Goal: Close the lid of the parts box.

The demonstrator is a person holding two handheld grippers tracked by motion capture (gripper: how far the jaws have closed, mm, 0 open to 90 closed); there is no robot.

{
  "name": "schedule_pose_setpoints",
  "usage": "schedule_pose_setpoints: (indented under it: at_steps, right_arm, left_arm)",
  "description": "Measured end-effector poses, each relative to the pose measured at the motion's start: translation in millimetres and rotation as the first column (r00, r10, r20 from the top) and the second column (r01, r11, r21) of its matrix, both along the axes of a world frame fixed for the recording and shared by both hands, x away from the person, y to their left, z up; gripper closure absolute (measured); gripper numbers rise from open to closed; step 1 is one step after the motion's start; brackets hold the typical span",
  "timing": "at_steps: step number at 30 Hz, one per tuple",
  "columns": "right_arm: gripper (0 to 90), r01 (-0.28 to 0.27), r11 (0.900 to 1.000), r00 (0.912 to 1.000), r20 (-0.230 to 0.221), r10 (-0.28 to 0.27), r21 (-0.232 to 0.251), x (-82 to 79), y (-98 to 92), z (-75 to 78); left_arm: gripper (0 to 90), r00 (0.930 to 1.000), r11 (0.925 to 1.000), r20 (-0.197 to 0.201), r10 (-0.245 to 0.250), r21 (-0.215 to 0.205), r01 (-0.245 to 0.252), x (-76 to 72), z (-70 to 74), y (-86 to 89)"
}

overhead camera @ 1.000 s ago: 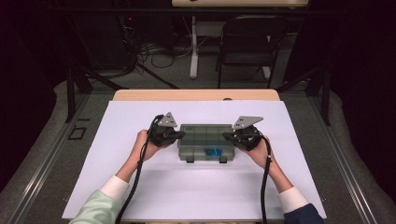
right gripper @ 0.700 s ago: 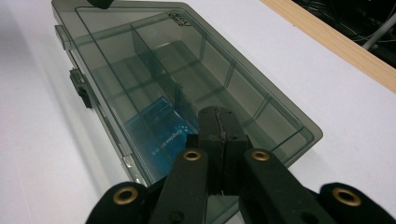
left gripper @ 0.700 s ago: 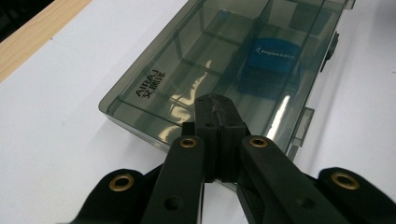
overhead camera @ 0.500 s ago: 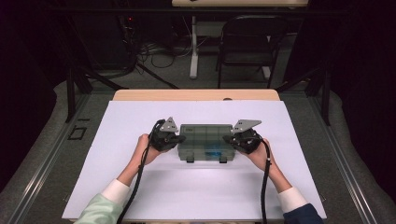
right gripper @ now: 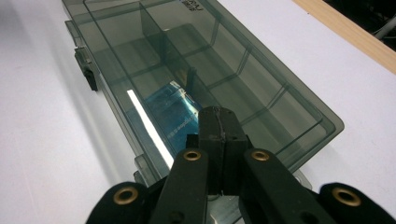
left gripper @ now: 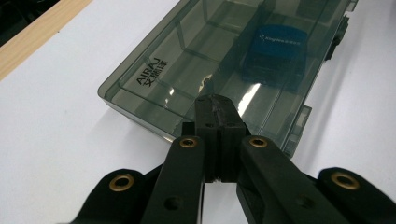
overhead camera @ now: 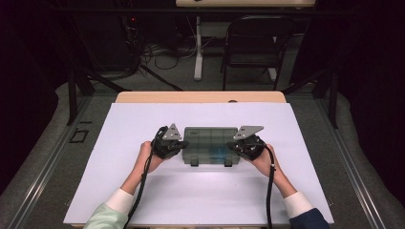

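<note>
A smoky transparent compartment box (overhead camera: 210, 143) lies flat on the white table sheet, lid closed, with two latches on its near side. Through the lid a blue item (left gripper: 275, 46) (right gripper: 175, 114) shows in one compartment. My left gripper (overhead camera: 177, 145) is at the box's left end, jaws shut, tips over the lid's edge (left gripper: 215, 100). At the box's right end my right gripper (overhead camera: 238, 144) is shut too, its tips over the lid (right gripper: 217, 114). Neither gripper has anything between its jaws. The box (left gripper: 224, 56) bears a printed brand mark on its lid.
A white sheet (overhead camera: 143, 191) covers the wooden table (overhead camera: 200, 97), with bare sheet on all sides of the box. Beyond the table stand a folding chair (overhead camera: 253, 43), another table's leg (overhead camera: 197, 47) and loose cables on the floor. The person's sleeves enter from the bottom edge.
Both grippers have tilted down and drawn in a little toward the box's two ends. The box has stayed in place.
</note>
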State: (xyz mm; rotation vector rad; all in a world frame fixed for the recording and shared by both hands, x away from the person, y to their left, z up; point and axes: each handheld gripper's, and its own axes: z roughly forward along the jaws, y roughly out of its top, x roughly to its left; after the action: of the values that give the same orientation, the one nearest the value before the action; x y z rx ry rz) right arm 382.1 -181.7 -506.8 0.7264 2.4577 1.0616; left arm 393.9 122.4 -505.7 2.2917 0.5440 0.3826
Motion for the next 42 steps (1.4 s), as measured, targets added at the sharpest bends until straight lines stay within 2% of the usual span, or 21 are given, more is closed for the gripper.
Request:
schedule_pose_setpoints:
  at_steps: [8,15,22,28,30,31,34,37,38,42]
  right_arm:
    - [90.0,-0.003,1.0,1.0,-0.006,0.003,-0.023,-0.7,0.2,-1.0]
    - [90.0,-0.006,1.0,1.0,-0.004,0.005,-0.023,-0.4,2.4,-4.8]
    - [90.0,-0.008,0.999,0.9998,-0.021,0.007,-0.037,0.4,3.2,-7.6]
    - [90.0,-0.01,0.999,0.9993,-0.035,0.009,-0.04,0.9,2.9,-8.6]
    - [90.0,-0.008,1.0,0.9998,-0.019,0.008,-0.014,1.8,3.0,-10.5]
    - [90.0,-0.008,1.0,0.9994,-0.034,0.007,-0.024,1.5,2.5,-9.6]
    - [90.0,-0.006,1.0,0.9992,-0.04,0.005,-0.021,1.8,2.2,-9.4]
    - [89.7,0.002,1.0,0.9994,-0.034,-0.003,-0.009,1.7,2.5,-9.9]
    - [87.6,0.004,1.0,0.9994,-0.036,-0.004,-0.02,1.6,2.2,-9.0]
    - [76.1,0.011,1.0,0.9992,-0.038,-0.012,-0.005,2.0,-0.4,-7.1]
  left_arm:
    - [90.0,0.9999,1.0,-0.013,-0.003,-0.003,0.003,-0.4,-5.3,-1.4]
    - [90.0,0.9999,1.0,-0.015,0.0,-0.001,0.0,0.3,-6.4,-0.3]
    - [90.0,0.9999,0.9998,-0.014,-0.005,0.019,0.005,0.3,-9.4,-1.7]
    - [90.0,0.9997,0.9999,-0.023,-0.005,0.01,0.005,0.6,-9.8,-0.5]
    - [90.0,0.9998,0.9998,-0.018,-0.006,0.018,0.006,0.1,-9.6,-0.7]
    - [90.0,0.9998,0.9998,-0.018,-0.005,0.017,0.005,-0.1,-9.7,-0.8]
    - [89.8,0.9998,1.0,-0.018,0.0,0.007,0.0,-0.4,-10.0,-0.7]
    - [82.8,0.9998,1.0,-0.021,0.003,0.003,-0.003,-0.2,-9.4,0.2]
    - [78.7,0.9997,1.0,-0.022,0.005,-0.002,-0.005,-0.3,-9.4,0.5]
    - [58.7,0.9996,0.9998,-0.022,0.018,-0.003,-0.018,-1.0,-8.0,1.3]
